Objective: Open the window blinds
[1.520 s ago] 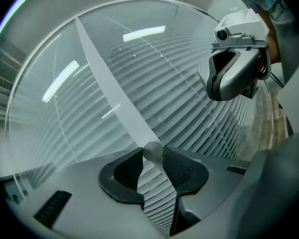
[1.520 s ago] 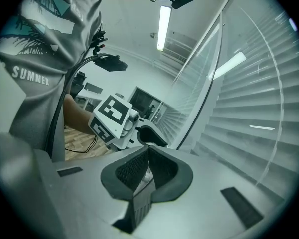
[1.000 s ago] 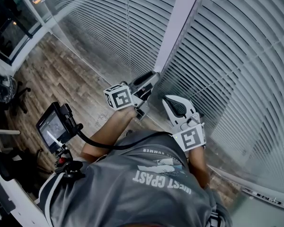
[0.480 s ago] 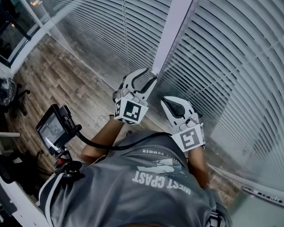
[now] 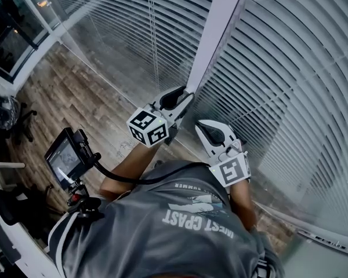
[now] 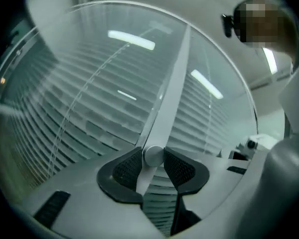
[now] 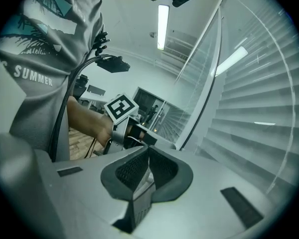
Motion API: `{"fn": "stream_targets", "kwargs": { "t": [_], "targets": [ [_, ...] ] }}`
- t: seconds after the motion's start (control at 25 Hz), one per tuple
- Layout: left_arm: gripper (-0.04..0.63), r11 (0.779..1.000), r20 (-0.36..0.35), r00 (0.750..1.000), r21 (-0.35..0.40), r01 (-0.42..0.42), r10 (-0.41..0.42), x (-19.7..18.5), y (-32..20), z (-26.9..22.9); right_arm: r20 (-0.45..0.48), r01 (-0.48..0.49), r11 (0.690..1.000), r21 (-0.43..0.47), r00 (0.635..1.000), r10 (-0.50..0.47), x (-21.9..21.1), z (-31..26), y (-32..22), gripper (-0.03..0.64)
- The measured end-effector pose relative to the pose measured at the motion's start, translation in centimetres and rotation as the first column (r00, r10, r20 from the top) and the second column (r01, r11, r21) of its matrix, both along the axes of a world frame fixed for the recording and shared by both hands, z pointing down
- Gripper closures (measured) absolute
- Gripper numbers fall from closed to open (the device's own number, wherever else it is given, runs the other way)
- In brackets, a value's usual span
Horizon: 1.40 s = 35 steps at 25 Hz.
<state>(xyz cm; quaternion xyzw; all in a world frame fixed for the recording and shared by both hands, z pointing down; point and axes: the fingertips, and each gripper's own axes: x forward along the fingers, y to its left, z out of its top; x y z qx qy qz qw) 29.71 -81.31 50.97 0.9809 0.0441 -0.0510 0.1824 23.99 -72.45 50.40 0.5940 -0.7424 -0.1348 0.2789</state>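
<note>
Closest to your chest, your right gripper (image 5: 203,127) hasn't budged: jaws pinched together on nothing, nose dipped a touch, parked just beside the left one. Now the left gripper (image 5: 187,93), and that's where the action is! Half a second back its marker cube (image 5: 146,126) faced straight up at you. Now the wrist has rolled it over onto a corner, and the jaws, which had swung wider, have just been closing again. Between the pads sits the round end of the tilt wand (image 6: 153,155), touching both, so you're clamped on it, gripper about level, forearm reaching out ahead. I'd call that a fresh bite for another twist. Behind the wand runs the pale mullion (image 5: 217,28), and either side of it the blinds (image 5: 301,68) hang fully down and still look mostly shut. By my judgement there's plenty of turning left.
</note>
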Motion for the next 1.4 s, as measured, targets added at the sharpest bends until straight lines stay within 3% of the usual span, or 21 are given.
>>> {"fn": "stream_targets", "kwargs": {
  "t": [0.08, 0.2, 0.24, 0.48, 0.56, 0.64, 0.68, 0.8, 0.88, 0.96, 1.04, 1.2, 1.4],
  "targets": [
    [0.456, 0.981, -0.039, 0.999, -0.192, -0.039, 0.032, -0.1, -0.5, -0.1, 0.001, 0.002, 1.0, 0.001, 1.0, -0.002, 0.0, 0.1, -0.1, 0.614],
    [0.454, 0.909, -0.104, 0.993, -0.405, -0.093, 0.055, -0.1, -1.2, -0.1, 0.004, 0.0, 1.0, -0.005, 1.0, 0.0, 0.2, 0.2, -0.2, 0.614],
    [0.454, 0.898, -0.114, 0.992, -0.428, -0.1, 0.056, -0.1, -1.3, -0.1, 0.004, 0.0, 1.0, -0.006, 1.0, 0.0, 0.2, 0.3, -0.2, 0.614],
    [0.453, 0.905, -0.113, 0.992, -0.415, -0.095, 0.052, 0.0, -1.4, 0.0, 0.0, 0.0, 1.0, 0.001, 1.0, 0.0, 0.3, 0.4, -0.3, 0.614],
    [0.453, 0.935, -0.093, 0.995, -0.346, -0.073, 0.043, 0.1, -1.3, 0.0, 0.001, -0.003, 1.0, 0.0, 1.0, 0.003, 0.4, 0.5, -0.4, 0.614],
    [0.454, 0.978, -0.059, 0.998, -0.206, -0.033, 0.021, 0.1, -1.0, 0.0, 0.006, -0.007, 1.0, 0.001, 1.0, 0.007, 0.4, 0.5, -0.4, 0.614],
    [0.454, 0.988, -0.048, 0.999, -0.155, -0.02, 0.013, 0.1, -0.9, 0.1, 0.007, -0.009, 1.0, 0.001, 1.0, 0.009, 0.5, 0.6, -0.4, 0.614],
    [0.454, 0.992, -0.044, 0.999, -0.123, -0.016, 0.011, 0.4, -0.8, 0.1, 0.01, -0.02, 1.0, -0.005, 1.0, 0.02, 0.8, 0.6, -0.3, 0.614],
    [0.454, 1.0, -0.017, 0.999, 0.004, 0.028, -0.028, 0.5, -0.6, 0.1, 0.008, -0.021, 1.0, -0.008, 1.0, 0.021, 0.8, 0.8, -0.3, 0.614],
    [0.46, 0.973, 0.015, 0.995, 0.212, 0.094, -0.099, 0.6, -0.2, 0.5, 0.007, -0.02, 1.0, -0.009, 1.0, 0.02, 0.8, 0.9, -0.3, 0.614],
    [0.463, 0.933, 0.027, 0.99, 0.339, 0.122, -0.14, 0.6, 0.0, 0.7, 0.006, -0.02, 1.0, -0.013, 1.0, 0.02, 0.7, 0.8, -0.3, 0.614],
    [0.463, 0.921, 0.022, 0.993, 0.378, 0.098, -0.115, 0.1, 0.0, 0.0, 0.009, -0.03, 1.0, -0.009, 1.0, 0.03, 0.7, 0.3, 0.1, 0.614],
    [0.465, 0.858, -0.01, 0.989, 0.497, 0.134, -0.148, -3.2, -0.2, -1.0, 0.023, -0.026, 1.0, 0.013, 0.999, 0.026, 1.0, 0.1, 0.1, 0.614]
  ]
}}
